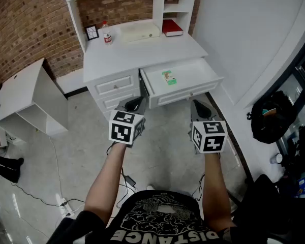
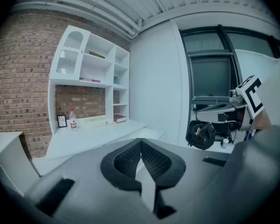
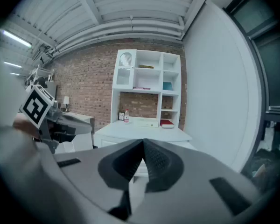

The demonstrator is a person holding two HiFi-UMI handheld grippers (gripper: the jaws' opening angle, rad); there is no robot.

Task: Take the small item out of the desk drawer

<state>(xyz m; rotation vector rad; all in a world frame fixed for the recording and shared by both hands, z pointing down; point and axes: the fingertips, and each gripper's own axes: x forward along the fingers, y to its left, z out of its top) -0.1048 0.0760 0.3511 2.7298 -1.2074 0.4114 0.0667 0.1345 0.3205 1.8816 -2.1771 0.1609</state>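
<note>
Head view shows the small item (image 1: 168,78) in the drawer (image 1: 194,75), details unreadable.

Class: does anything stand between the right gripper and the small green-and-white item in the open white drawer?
Only the white drawer's front panel lies between the right gripper and the small green-and-white item; from above, nothing visible covers it.

We're looking along our left gripper (image 2: 141,146): jaws pressed together at the tips, nothing between them. Beyond sits the white desk (image 2: 91,139). Along its back edge, toward the left corner, a picture frame (image 2: 61,121) and a bottle (image 2: 73,119) stand side by side. A white box (image 2: 99,121) and a red book (image 2: 120,118) lie further right. Our right gripper (image 2: 210,112) shows at far right, above a black bag (image 2: 203,135).
</note>
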